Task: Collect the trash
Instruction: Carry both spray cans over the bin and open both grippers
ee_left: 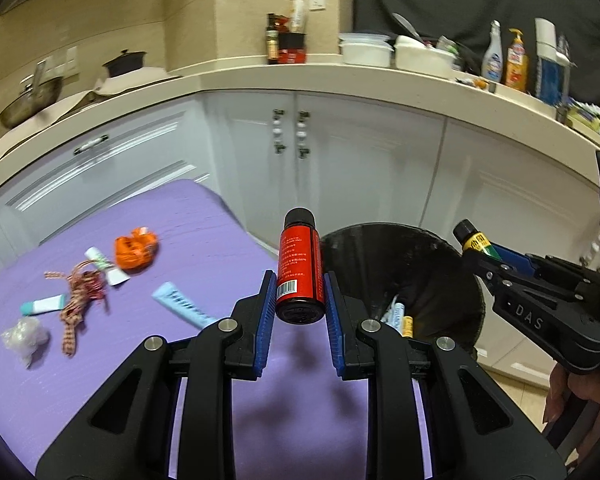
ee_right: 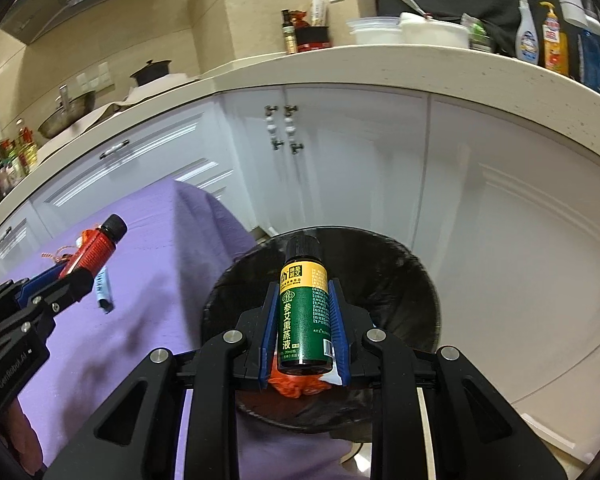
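Note:
My left gripper [ee_left: 300, 284] is shut on a red bottle [ee_left: 299, 268] with a black cap, held above the right edge of the purple table [ee_left: 172, 240]. My right gripper [ee_right: 305, 312] is shut on a green and yellow bottle [ee_right: 305, 312], held over the black-lined trash bin [ee_right: 400, 280]. The bin also shows in the left wrist view [ee_left: 420, 264], with tubes inside. The right gripper shows in the left wrist view [ee_left: 484, 252]; the left gripper shows in the right wrist view [ee_right: 80, 264]. On the table lie an orange wrapper [ee_left: 135, 248], tubes [ee_left: 182, 304], red string [ee_left: 80, 296] and crumpled plastic [ee_left: 24, 336].
White cabinets [ee_left: 340, 160] stand behind the table and bin. The counter [ee_left: 340, 76] above holds bottles, bowls, a pot and a wok. An orange wrapper [ee_right: 296, 386] lies in the bin under my right gripper.

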Motion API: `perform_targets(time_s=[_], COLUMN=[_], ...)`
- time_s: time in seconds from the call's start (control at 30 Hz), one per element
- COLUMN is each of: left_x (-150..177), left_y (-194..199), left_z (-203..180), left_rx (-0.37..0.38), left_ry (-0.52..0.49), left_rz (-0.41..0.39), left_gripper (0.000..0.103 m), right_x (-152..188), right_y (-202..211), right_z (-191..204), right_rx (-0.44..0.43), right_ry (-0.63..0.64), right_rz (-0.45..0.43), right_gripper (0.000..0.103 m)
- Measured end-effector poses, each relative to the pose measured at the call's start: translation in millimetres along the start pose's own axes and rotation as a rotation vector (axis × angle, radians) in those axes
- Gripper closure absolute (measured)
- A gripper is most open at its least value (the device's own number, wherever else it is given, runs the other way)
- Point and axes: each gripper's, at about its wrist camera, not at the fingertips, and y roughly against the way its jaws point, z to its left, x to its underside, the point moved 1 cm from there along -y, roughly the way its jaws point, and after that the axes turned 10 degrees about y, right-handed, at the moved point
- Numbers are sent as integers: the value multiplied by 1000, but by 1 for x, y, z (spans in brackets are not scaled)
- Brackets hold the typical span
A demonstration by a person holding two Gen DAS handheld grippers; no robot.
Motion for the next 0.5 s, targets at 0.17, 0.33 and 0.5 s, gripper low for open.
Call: perform_targets(time_s=[0.17,0.33,0.5], left_x=[2,3,2], left_y=[-14,-29,-44], left_z=[-17,-29,-42], left_rx=[14,29,28], left_ry=[-24,-30,-45], left_rz=[19,43,57], left_gripper=[80,80,80], right_x=[1,2,2], right_y=[-4,-10,-19], right_z=[-15,-25,-31], right_rx=[19,29,37], right_ry=[-19,-32,-43], right_rz=[1,5,7], right_gripper=[78,78,78])
